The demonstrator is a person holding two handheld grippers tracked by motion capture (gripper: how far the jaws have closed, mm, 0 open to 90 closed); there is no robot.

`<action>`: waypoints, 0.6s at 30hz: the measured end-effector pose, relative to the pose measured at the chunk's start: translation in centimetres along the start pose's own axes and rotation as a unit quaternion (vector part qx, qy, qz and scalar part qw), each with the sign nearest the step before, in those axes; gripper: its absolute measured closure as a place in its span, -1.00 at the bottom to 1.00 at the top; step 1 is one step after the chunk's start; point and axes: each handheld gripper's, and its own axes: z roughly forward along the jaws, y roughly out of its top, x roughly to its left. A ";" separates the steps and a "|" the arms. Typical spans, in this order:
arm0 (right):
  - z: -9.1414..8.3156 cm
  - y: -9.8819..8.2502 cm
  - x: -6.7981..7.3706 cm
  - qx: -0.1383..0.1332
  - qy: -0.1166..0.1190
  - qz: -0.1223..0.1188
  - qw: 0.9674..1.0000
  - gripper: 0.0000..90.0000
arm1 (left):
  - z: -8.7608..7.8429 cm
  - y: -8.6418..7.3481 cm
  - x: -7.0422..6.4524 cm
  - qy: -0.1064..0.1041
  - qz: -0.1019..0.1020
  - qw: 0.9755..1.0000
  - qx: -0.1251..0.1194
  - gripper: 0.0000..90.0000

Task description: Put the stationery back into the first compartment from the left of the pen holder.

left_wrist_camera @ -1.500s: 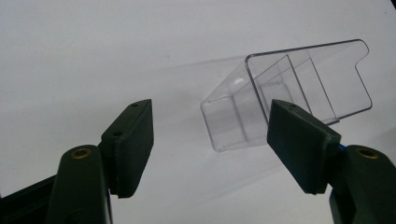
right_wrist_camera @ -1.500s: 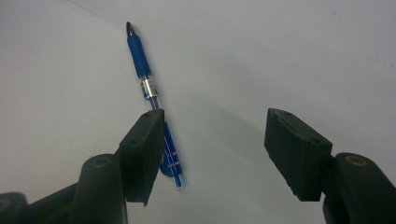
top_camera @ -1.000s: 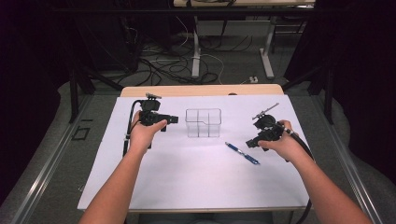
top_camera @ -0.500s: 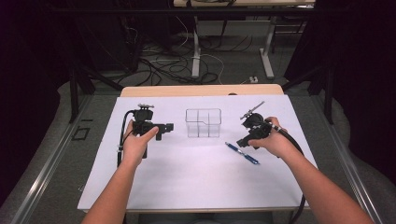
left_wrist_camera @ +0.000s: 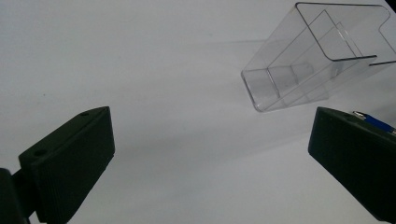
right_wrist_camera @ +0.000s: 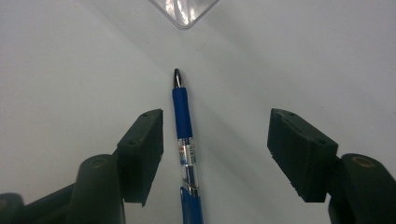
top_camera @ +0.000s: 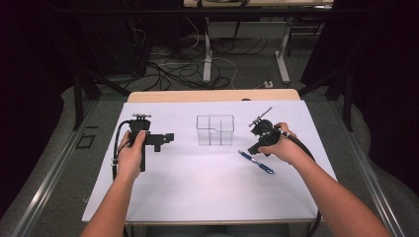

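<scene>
Right gripper view: my right claw straddles the blue pen, jaws just narrowing, not touching.
Left claw spread wide; clear box upper right.

pen label print, too small to read

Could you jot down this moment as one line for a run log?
right gripper: jaws closing, astride blue pen, no contact | left gripper: open, empty, facing clear organizer | pen: flat on table
</scene>
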 end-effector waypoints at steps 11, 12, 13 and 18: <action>1.9 0.2 0.6 -0.012 0.013 -0.012 1.000 0.07 | -0.5 -0.4 0.5 -0.006 0.001 1.000 0.006 -0.99; 1.9 0.2 0.6 -0.012 0.013 -0.012 1.000 0.07 | -0.5 -0.4 0.5 -0.006 0.001 1.000 0.006 -0.99; 2.0 0.2 0.9 -0.014 0.017 -0.001 1.000 0.09 | -0.5 -0.4 0.6 -0.007 0.001 1.000 0.004 -0.99; 2.6 0.8 1.0 0.029 0.010 -0.037 0.999 0.17 | -0.4 -0.6 0.7 -0.011 0.000 1.000 0.005 -0.99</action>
